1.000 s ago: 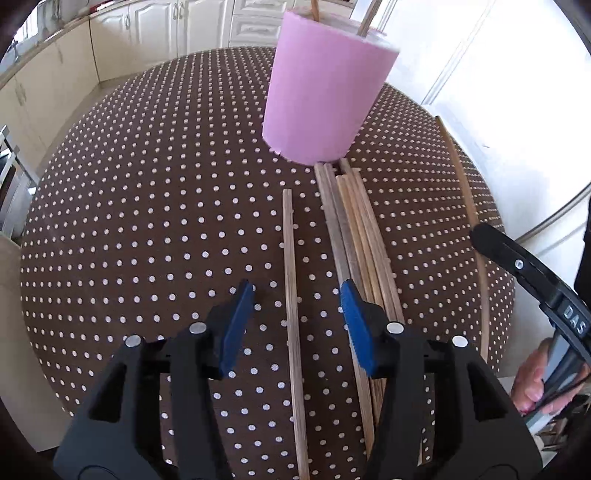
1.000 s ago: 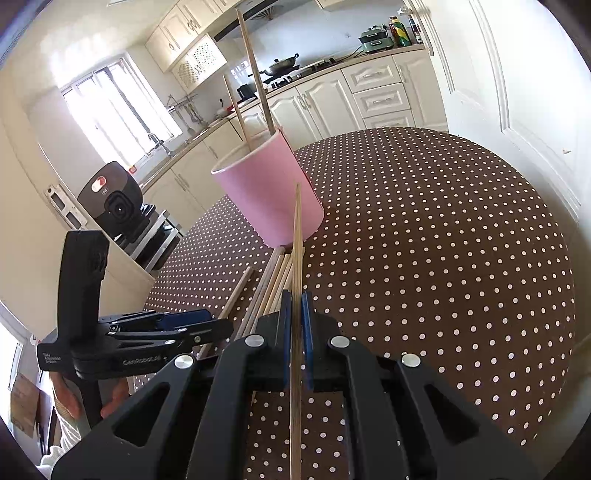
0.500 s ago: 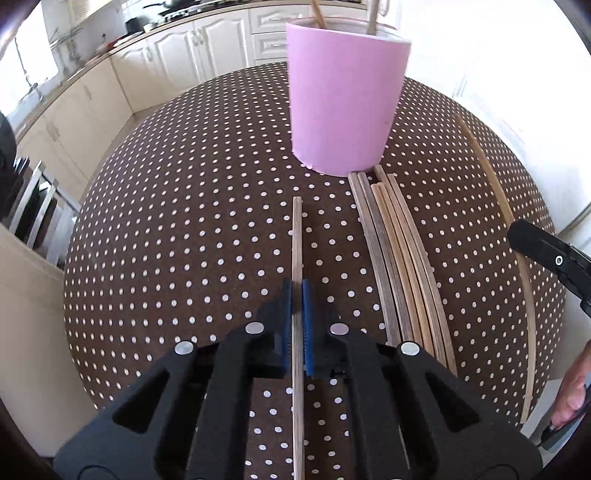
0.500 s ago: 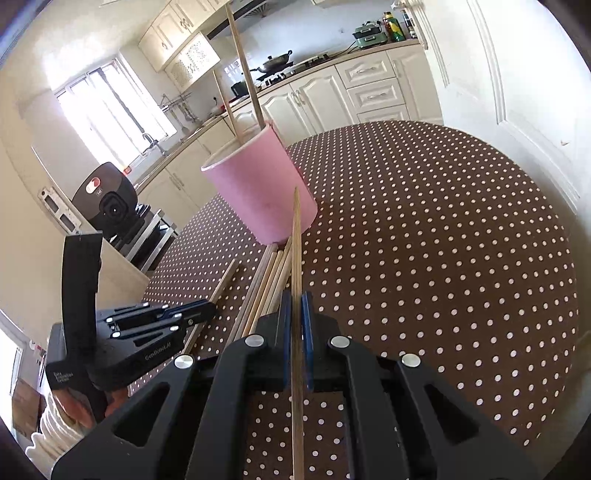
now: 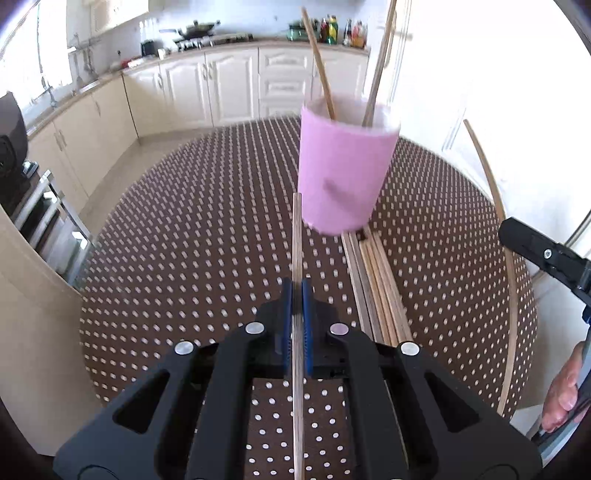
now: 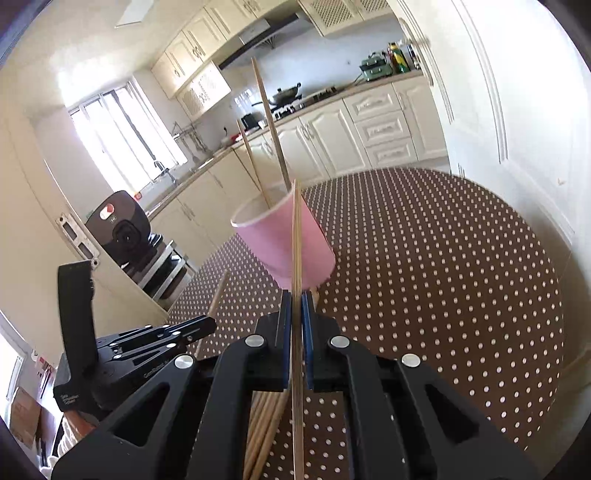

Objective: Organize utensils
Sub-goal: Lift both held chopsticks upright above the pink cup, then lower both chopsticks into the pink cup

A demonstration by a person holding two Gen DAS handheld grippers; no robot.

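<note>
Left gripper (image 5: 296, 291): blue pads pressed together on a single wooden chopstick (image 5: 296, 236), held lengthwise along the fingers, tip reaching forward to just beside the base of the pink cup (image 5: 341, 173). Lifted or touching the cloth: cannot tell.

Right gripper (image 6: 296, 302): pads likewise clamped on a second chopstick (image 6: 296, 236), raised above the table, tip crossing in front of the cup's rim in the right wrist view. Seen also from the left wrist camera at the right edge as a black body (image 5: 543, 254) with its bowed stick (image 5: 506, 266) arching over the table edge; bare hand (image 5: 563, 391) below it.

Bundle of loose chopsticks (image 5: 376, 280): lying flat on the table, side by side and touching, just right of the left gripper, far ends running up against the cup's base.

Table (image 5: 184, 258): round, covered in brown cloth with white dots.

Pink cup: upright past the middle of the table, slightly blurred in the left view; two chopsticks (image 5: 321, 70) standing in it, leaning apart.

Black appliance with a red mark (image 6: 118, 225): on a metal stand left of the table.

Kitchen cabinets (image 5: 221, 85): cream, along the far wall, with a wok (image 6: 286, 92) and bottles (image 5: 332, 29) on the counter.
</note>
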